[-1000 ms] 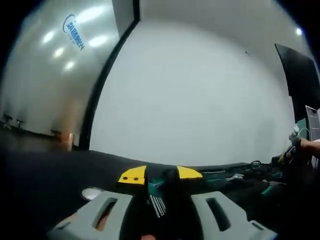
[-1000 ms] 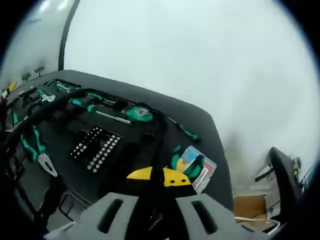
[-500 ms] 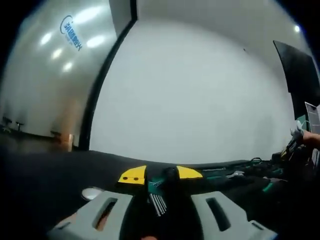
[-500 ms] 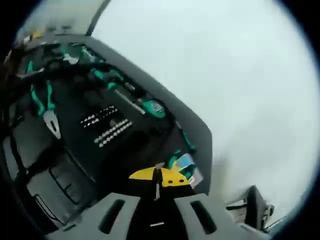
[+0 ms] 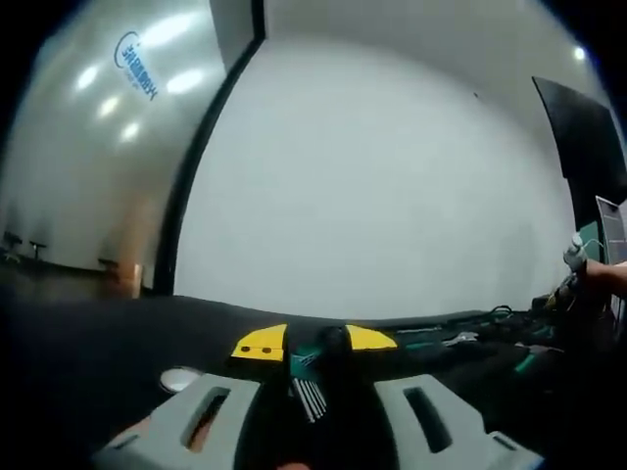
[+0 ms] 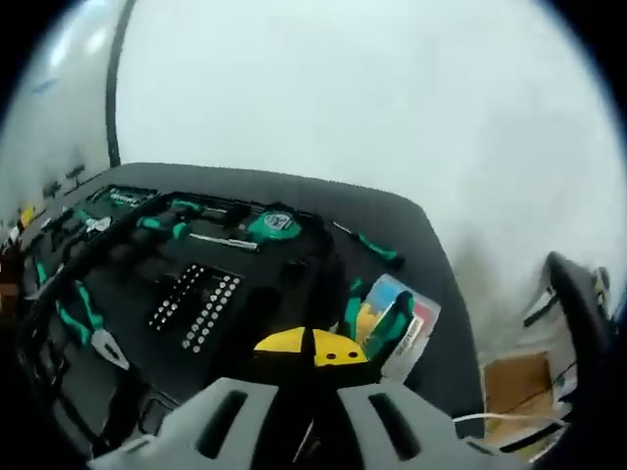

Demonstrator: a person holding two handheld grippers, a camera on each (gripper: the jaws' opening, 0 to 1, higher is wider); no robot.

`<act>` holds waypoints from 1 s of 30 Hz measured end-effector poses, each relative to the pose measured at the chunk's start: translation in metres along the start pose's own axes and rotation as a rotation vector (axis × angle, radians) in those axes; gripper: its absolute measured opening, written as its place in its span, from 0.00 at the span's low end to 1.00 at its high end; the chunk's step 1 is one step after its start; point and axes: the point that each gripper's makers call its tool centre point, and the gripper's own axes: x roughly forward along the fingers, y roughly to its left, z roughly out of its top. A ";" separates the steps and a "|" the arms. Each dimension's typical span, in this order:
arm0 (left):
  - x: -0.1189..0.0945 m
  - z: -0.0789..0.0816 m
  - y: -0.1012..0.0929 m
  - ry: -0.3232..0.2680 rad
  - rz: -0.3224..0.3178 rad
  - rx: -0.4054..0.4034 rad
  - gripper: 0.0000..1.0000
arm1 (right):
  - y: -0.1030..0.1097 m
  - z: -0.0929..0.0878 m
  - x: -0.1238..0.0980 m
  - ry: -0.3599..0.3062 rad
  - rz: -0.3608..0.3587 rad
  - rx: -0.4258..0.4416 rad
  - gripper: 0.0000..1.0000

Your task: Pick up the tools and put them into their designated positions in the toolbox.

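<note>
Two hand-held grippers, grey-bodied with yellow-tipped jaws

On the left gripper [image 5: 313, 340], light grey jaw bodies are pierced by oblong slots, and yellow tip pads are marked with small dark dots. The same grey slotted bodies and dotted yellow pads are seen on the right gripper [image 6: 312, 347].

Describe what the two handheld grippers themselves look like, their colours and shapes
Both match. The left gripper has two pale grey moulded jaws, each with a slot-shaped cutout, ending in yellow tips on a black centre. The right gripper has the same grey slotted jaws and yellow tips, with small dark dots on one tip. No cables or sleeves are visible on either.
</note>
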 end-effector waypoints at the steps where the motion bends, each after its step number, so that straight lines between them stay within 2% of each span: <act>1: 0.000 0.000 0.000 0.000 -0.001 0.001 0.21 | 0.001 0.000 -0.001 0.007 0.001 -0.030 0.00; 4: 0.000 -0.001 0.000 0.003 -0.003 0.005 0.21 | 0.004 0.006 -0.007 0.015 0.011 -0.047 0.00; 7: 0.001 -0.002 0.001 0.007 -0.004 0.010 0.21 | -0.008 0.014 -0.015 -0.001 -0.031 -0.075 0.00; 11: 0.001 -0.002 0.001 0.011 -0.004 0.016 0.21 | -0.022 0.021 -0.014 -0.023 -0.042 -0.052 0.00; 13: 0.001 -0.003 0.001 0.016 -0.003 0.020 0.21 | -0.026 0.020 -0.010 -0.025 -0.045 -0.057 0.01; 15: 0.002 -0.004 0.001 0.018 -0.004 0.025 0.21 | -0.025 0.017 -0.005 -0.021 -0.037 -0.039 0.09; 16: 0.001 -0.004 0.001 0.017 -0.004 0.027 0.21 | -0.024 0.015 -0.004 -0.014 -0.028 -0.027 0.10; 20: 0.001 -0.004 0.001 0.019 -0.003 0.027 0.21 | -0.015 0.011 0.004 -0.025 -0.009 -0.053 0.10; 24: 0.001 -0.005 0.001 0.020 -0.003 0.030 0.21 | -0.009 -0.003 0.017 0.032 0.026 -0.045 0.09; 26: 0.001 -0.005 0.001 0.021 -0.003 0.032 0.21 | -0.003 -0.009 0.022 0.053 0.063 -0.111 0.05; 27: 0.001 -0.005 0.001 0.021 -0.003 0.032 0.21 | -0.003 -0.009 0.023 0.040 0.048 -0.102 0.02; 28: 0.001 -0.005 0.001 0.020 -0.003 0.032 0.21 | -0.002 -0.014 0.028 0.066 0.068 -0.104 0.00; 30: 0.001 -0.004 0.001 0.019 -0.003 0.032 0.21 | -0.005 -0.010 0.032 0.054 0.080 -0.093 0.00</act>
